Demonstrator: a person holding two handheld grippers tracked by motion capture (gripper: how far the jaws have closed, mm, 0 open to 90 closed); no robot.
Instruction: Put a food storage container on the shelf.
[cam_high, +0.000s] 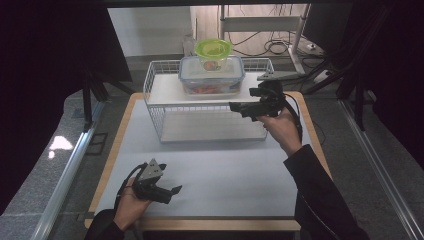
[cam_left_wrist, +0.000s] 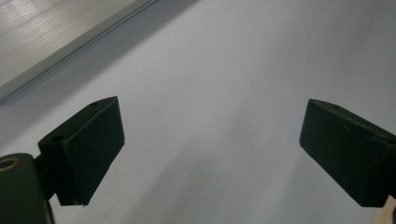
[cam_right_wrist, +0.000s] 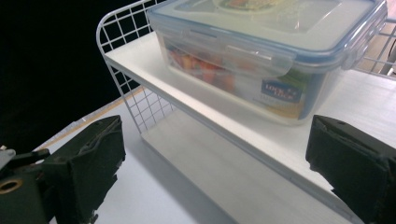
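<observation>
Clip-lid food container (cam_high: 211, 75) sits on top shelf of white wire rack (cam_high: 155, 80), far centre of table (cam_high: 215, 170); food visible through clear walls. Green-lidded cup (cam_high: 214, 54) stands on its lid. Your right gripper (cam_high: 239, 107) hovers at rack's right front, just near of container, jaws spread wide, holding nothing; container (cam_right_wrist: 261, 51) lies between and beyond its jaws. Your left gripper (cam_high: 172, 192) rests low over near-left table mat, well apart from rack, jaws wide, empty.
</observation>
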